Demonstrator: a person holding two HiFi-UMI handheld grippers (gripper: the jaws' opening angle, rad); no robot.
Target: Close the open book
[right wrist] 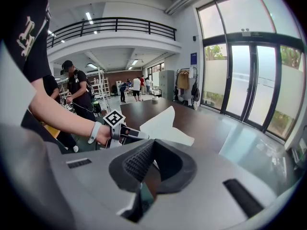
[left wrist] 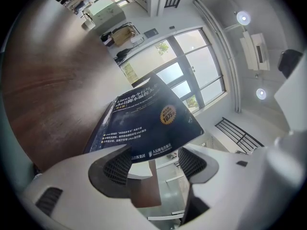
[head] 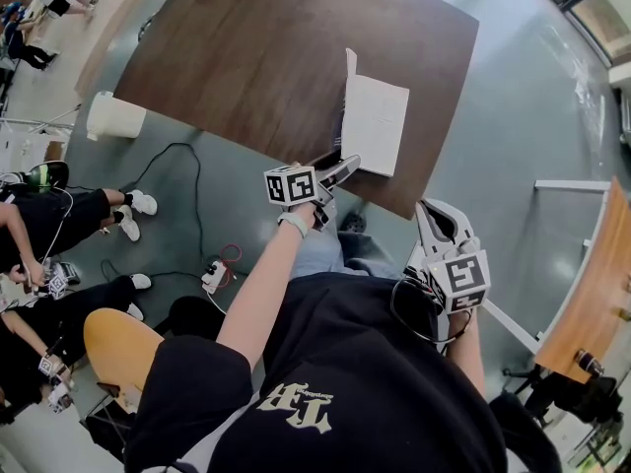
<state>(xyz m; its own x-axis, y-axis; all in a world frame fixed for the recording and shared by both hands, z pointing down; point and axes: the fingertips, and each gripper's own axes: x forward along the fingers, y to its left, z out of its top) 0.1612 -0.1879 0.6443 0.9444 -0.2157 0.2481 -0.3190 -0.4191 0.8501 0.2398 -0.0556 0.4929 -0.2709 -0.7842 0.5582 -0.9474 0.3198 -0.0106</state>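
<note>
The open book (head: 379,120) lies near the front edge of the brown table (head: 246,57), white pages up. Its left half stands raised. My left gripper (head: 343,168) is at the book's near-left corner, open. In the left gripper view the dark blue front cover (left wrist: 144,123) tilts up over the open left gripper (left wrist: 154,164), its lower edge resting across the pads (left wrist: 118,166). My right gripper (head: 439,221) hangs off the table beside the person's body, shut on nothing. The right gripper view shows the shut right gripper (right wrist: 152,150), the white pages (right wrist: 165,126) and the left gripper (right wrist: 128,132).
A white bin (head: 113,116) stands on the floor left of the table. Cables and a power strip (head: 212,276) lie near seated people (head: 59,215). An orange chair (head: 118,348) is behind me. Another wooden table (head: 592,294) is at the right.
</note>
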